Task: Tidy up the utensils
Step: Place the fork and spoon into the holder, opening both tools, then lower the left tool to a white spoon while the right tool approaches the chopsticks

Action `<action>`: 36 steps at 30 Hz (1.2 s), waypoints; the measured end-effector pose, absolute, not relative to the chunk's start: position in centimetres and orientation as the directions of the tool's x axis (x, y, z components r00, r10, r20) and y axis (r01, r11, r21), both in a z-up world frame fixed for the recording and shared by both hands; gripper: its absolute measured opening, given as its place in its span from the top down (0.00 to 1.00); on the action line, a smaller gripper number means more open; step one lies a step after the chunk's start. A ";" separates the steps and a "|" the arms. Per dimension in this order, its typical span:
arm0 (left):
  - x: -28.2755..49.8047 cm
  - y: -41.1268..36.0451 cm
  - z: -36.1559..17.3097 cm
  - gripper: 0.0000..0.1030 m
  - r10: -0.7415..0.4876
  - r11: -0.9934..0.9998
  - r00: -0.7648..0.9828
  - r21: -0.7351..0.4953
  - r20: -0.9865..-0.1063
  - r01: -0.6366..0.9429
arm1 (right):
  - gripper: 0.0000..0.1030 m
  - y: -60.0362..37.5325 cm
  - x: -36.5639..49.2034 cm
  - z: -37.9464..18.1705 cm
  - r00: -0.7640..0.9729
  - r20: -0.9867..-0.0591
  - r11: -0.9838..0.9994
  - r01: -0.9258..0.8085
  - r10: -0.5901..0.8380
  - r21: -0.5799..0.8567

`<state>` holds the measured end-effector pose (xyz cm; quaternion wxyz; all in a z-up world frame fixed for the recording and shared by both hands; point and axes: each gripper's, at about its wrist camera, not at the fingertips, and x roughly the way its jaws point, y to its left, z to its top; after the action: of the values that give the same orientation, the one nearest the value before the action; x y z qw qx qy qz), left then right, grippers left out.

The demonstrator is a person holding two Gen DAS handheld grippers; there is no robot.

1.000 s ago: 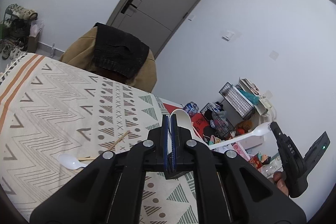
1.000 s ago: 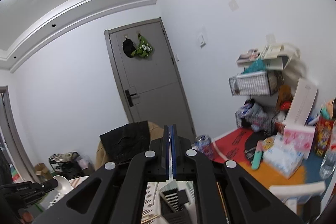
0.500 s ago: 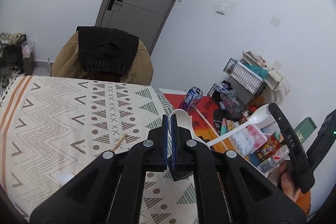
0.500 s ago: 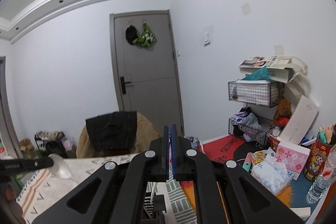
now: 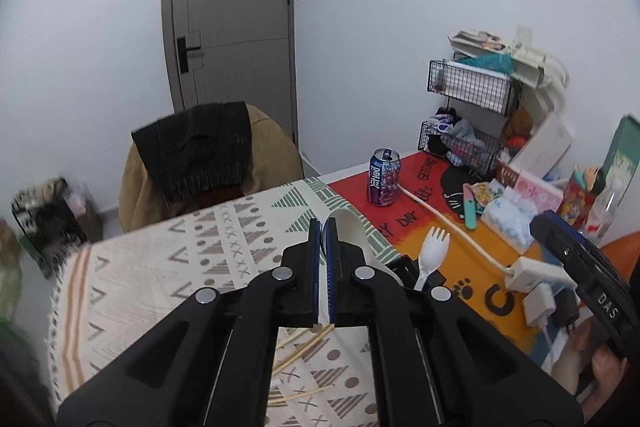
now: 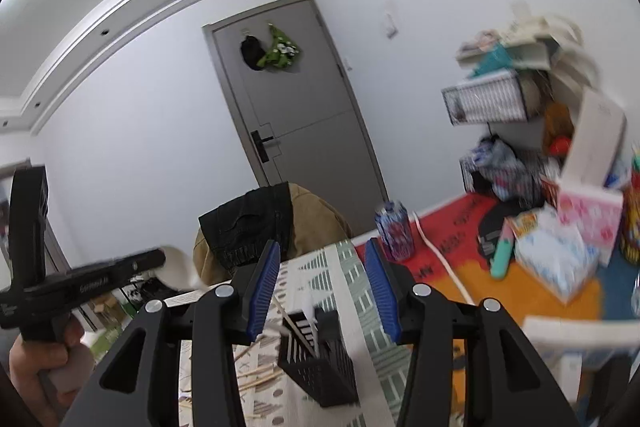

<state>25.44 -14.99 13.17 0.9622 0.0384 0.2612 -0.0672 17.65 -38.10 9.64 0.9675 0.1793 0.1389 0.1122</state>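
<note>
My left gripper is shut on a white plastic spoon and holds it above the patterned tablecloth. The same spoon shows at the left gripper's tip in the right wrist view. My right gripper is open and empty above a black slotted utensil holder. A white spork stands in that holder, right of my left gripper. Several wooden chopsticks lie on the cloth below; they also show in the right wrist view.
A chair draped with dark and tan jackets stands at the table's far edge. A drink can and a white cable lie on the red-orange mat to the right. Tissue packs, boxes and wire baskets crowd the right side.
My right gripper has opened and let go of the spork, which now stands in the holder. My left gripper, still holding the spoon, has swung right over the holder.
</note>
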 end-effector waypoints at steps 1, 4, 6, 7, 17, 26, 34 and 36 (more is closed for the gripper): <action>25.5 -15.5 13.2 0.96 -0.099 0.986 0.857 0.065 -0.505 0.153 | 0.56 -38.5 17.5 9.0 0.934 -0.236 0.904 -0.161 0.270 0.395; 25.9 -17.4 13.4 0.96 -0.080 0.973 0.853 0.146 -0.516 0.179 | 0.54 -39.7 17.3 6.7 0.920 -0.277 0.883 -0.132 0.278 0.450; 26.1 -18.4 13.2 0.96 -0.067 0.963 0.846 0.187 -0.529 0.193 | 0.53 -40.0 17.3 5.4 0.909 -0.302 0.873 -0.119 0.287 0.473; 26.2 -18.9 13.0 0.96 -0.062 0.958 0.840 0.203 -0.540 0.201 | 0.51 -40.1 17.4 4.8 0.904 -0.314 0.869 -0.113 0.291 0.481; 25.1 -18.3 12.5 0.33 -0.192 0.962 0.819 0.064 -0.540 0.267 | 0.23 -39.9 17.0 1.3 0.877 -0.365 0.857 -0.095 0.313 0.506; 23.4 -12.6 11.0 0.08 -0.255 0.966 0.818 -0.102 -0.515 0.237 | 0.06 -37.8 15.8 1.3 0.900 -0.350 0.888 -0.081 0.261 0.453; 20.6 -8.0 9.2 0.05 -0.256 0.967 0.843 -0.137 -0.472 0.217 | 0.06 -35.2 15.5 0.6 0.893 -0.369 0.913 -0.102 0.259 0.394; 20.4 -6.3 8.6 0.05 -0.270 0.962 0.826 -0.181 -0.494 0.206 | 0.06 -34.6 15.7 0.3 0.877 -0.384 0.910 -0.125 0.288 0.396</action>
<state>20.37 -6.31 8.65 0.9537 -0.0598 0.2669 -0.1249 15.68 -34.55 0.31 0.9515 0.1825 0.2228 0.1084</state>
